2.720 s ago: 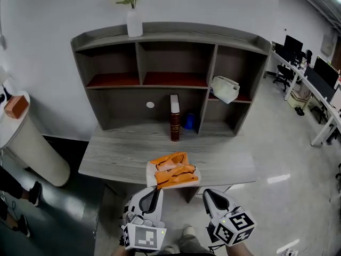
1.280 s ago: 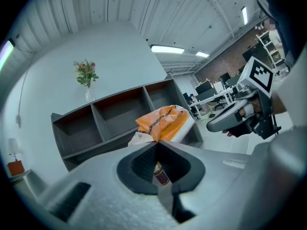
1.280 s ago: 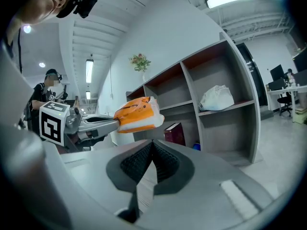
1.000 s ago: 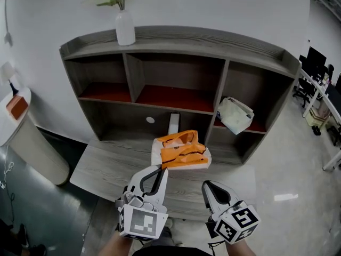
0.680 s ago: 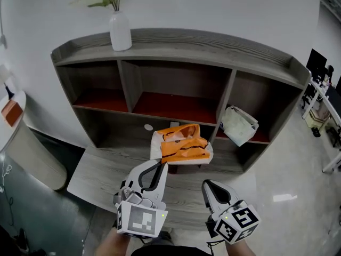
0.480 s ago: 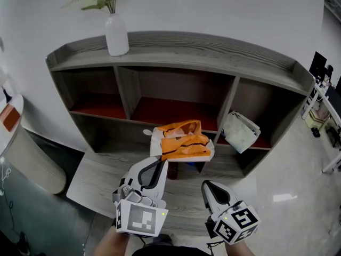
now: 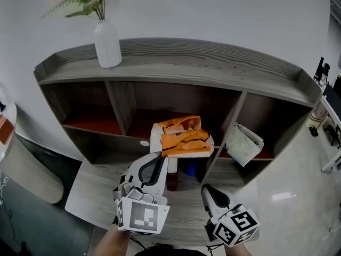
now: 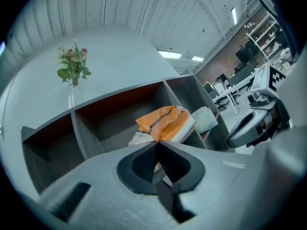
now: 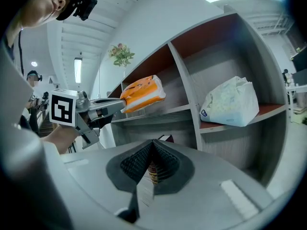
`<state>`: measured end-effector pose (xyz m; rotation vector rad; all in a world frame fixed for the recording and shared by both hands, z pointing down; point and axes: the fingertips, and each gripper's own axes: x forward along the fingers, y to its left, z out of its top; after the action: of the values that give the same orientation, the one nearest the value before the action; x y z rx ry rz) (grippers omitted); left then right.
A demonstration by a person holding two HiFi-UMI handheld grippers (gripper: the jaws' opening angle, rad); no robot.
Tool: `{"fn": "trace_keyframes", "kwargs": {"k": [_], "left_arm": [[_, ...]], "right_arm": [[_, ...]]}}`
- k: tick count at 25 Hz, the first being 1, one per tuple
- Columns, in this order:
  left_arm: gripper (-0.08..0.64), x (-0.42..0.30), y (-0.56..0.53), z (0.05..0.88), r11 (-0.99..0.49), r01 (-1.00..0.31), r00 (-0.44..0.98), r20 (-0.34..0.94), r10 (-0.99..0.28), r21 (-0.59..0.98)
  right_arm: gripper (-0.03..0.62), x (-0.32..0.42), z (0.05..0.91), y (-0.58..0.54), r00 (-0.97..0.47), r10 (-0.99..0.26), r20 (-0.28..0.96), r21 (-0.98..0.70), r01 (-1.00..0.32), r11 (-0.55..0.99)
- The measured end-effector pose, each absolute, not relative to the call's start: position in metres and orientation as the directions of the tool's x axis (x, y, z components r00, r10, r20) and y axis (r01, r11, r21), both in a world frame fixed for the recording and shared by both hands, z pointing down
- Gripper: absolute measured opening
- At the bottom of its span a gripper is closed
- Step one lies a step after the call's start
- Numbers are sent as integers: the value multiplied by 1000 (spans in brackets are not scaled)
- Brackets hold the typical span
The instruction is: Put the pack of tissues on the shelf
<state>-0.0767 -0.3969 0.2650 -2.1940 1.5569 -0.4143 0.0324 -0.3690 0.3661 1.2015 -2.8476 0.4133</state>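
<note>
The pack of tissues [image 7: 181, 137], orange and white, hangs in the air in front of the shelf's [image 7: 213, 63] upper middle compartment, level with its red board. My left gripper [image 7: 160, 156] is shut on the pack's near left edge. The left gripper view shows the pack [image 8: 165, 123] just past the closed jaw tips of my left gripper [image 8: 157, 145]. From the right gripper view the pack [image 9: 141, 94] sticks out of the left gripper [image 9: 122, 108] toward the shelf [image 9: 192, 80]. My right gripper [image 7: 205, 188] sits lower right, shut and empty, over the desk.
A white plastic bag [image 7: 244, 144] lies in the upper right compartment. A white vase [image 7: 106, 44] with flowers stands on the shelf's top board. A brown book [image 7: 171, 179] stands upright in the lower middle compartment. The grey desk [image 7: 96, 191] extends below.
The pack has been lifted off the desk and carried forward and up to the upper middle compartment. Both grippers have moved closer to the shelf.
</note>
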Motion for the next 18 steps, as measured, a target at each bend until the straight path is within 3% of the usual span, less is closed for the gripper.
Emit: {"fn": "trace_keyframes", "kwargs": {"k": [18], "left_arm": [[3, -88, -471, 277, -271, -761, 297, 55, -953, -589]], "right_arm": [[0, 39, 394, -388, -629, -750, 206, -272, -773, 573]]}}
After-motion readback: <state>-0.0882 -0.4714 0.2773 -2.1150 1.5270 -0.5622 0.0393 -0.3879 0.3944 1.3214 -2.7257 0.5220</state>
